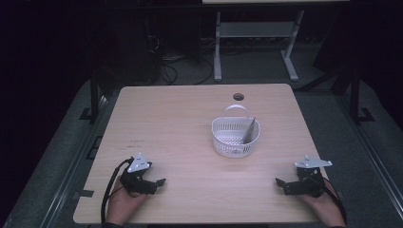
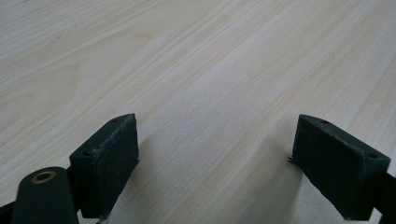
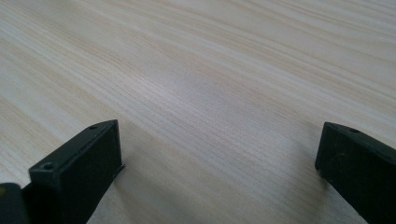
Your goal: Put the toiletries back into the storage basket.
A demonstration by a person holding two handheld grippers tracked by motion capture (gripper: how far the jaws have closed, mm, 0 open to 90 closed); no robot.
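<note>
A white perforated basket with a handle stands right of the table's middle, and a grey flat piece leans inside it. My left gripper rests near the front left of the wooden table, held by a hand, open with nothing between its jaws. My right gripper rests near the front right, also open and holding nothing. In the left gripper view the gripper has bare wood between its wide-apart jaws. The right gripper in its own view looks the same.
A round cable hole lies in the table behind the basket. Beyond the table stand a white desk frame and cables on a dark floor. Bare wood stretches between both grippers and the basket.
</note>
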